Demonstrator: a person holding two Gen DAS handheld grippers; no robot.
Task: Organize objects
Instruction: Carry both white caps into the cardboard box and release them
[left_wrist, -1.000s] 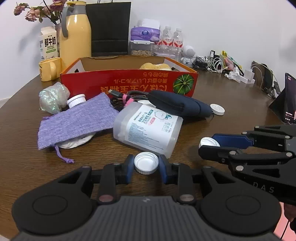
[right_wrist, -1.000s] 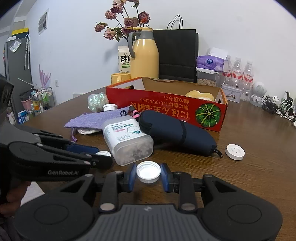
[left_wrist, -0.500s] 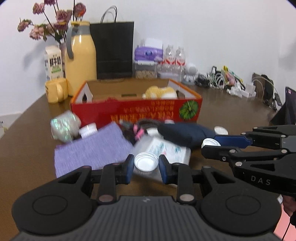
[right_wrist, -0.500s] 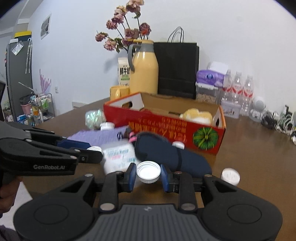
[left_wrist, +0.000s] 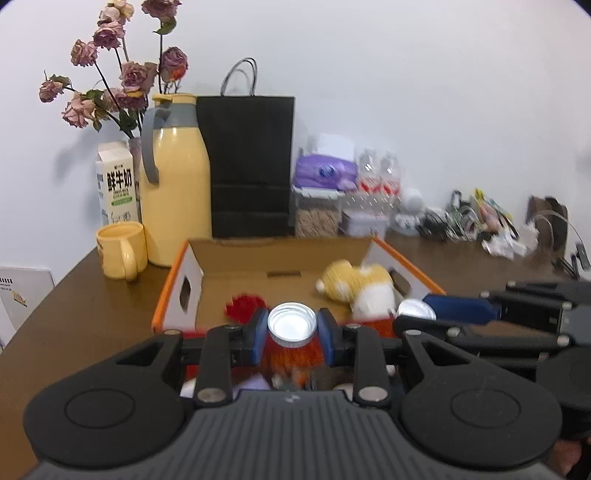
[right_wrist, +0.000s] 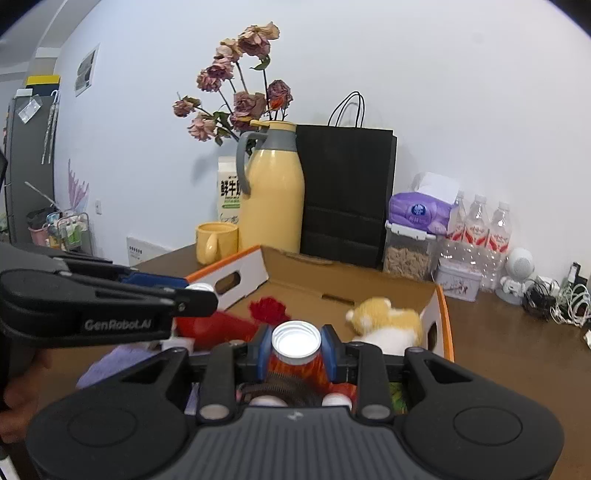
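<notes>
My left gripper (left_wrist: 292, 328) is shut on a white bottle cap (left_wrist: 292, 324), held open side up above the front wall of the red cardboard box (left_wrist: 280, 264). My right gripper (right_wrist: 296, 345) is shut on a second white cap (right_wrist: 296, 340), also over the box's front edge (right_wrist: 332, 286). Each gripper shows in the other's view: the right one (left_wrist: 421, 314) at the right, the left one (right_wrist: 201, 291) at the left, each with its cap. Inside the box lie a yellow-and-white plush toy (left_wrist: 360, 284) and a red fluffy item (left_wrist: 245, 304).
Behind the box stand a yellow mug (left_wrist: 120, 249), a yellow thermos jug (left_wrist: 173, 188), a milk carton (left_wrist: 118, 182), a black paper bag (left_wrist: 251, 162), tissues, a food container and water bottles (right_wrist: 480, 225). Tangled cables (left_wrist: 461, 221) lie at the back right. The purple pouch (right_wrist: 110, 363) peeks below the grippers.
Both grippers rose and moved forward with their caps, from low over the table clutter to above the box's front edge. The box interior now shows; the jar and pouches dropped below view.
</notes>
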